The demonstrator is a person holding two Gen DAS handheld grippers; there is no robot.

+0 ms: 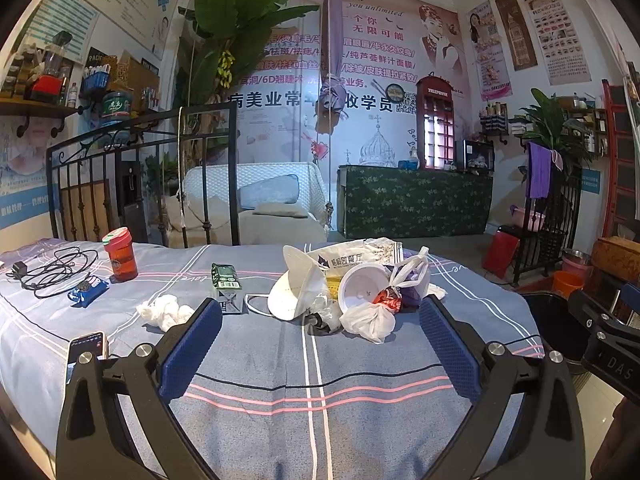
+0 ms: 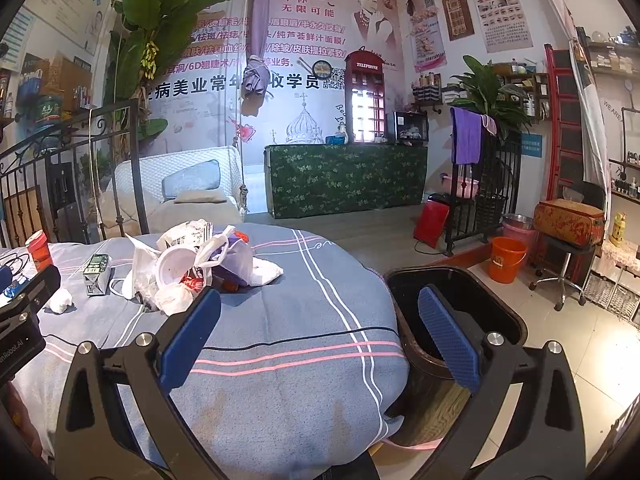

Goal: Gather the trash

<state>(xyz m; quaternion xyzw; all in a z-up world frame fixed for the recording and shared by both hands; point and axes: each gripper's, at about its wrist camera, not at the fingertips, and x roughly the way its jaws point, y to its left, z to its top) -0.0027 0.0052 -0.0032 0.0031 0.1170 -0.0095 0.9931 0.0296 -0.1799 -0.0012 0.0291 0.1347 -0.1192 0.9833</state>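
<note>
A pile of trash (image 1: 352, 288) lies on the blue striped bed (image 1: 280, 360): white paper bowls, plastic bags and wrappers. A crumpled tissue (image 1: 164, 312) and a green carton (image 1: 226, 280) lie to its left. My left gripper (image 1: 320, 320) is open and empty, just short of the pile. My right gripper (image 2: 320, 312) is open and empty over the bed's right edge, beside a black trash bin (image 2: 456, 304). The pile also shows in the right wrist view (image 2: 188, 268).
A red cup (image 1: 120, 254), black cable (image 1: 52, 268), blue snack packet (image 1: 88, 290) and a phone (image 1: 86, 346) lie at the bed's left. An iron bed frame (image 1: 140, 168) stands behind. An orange bucket (image 2: 506, 258) and a stool (image 2: 560, 264) stand on the floor at right.
</note>
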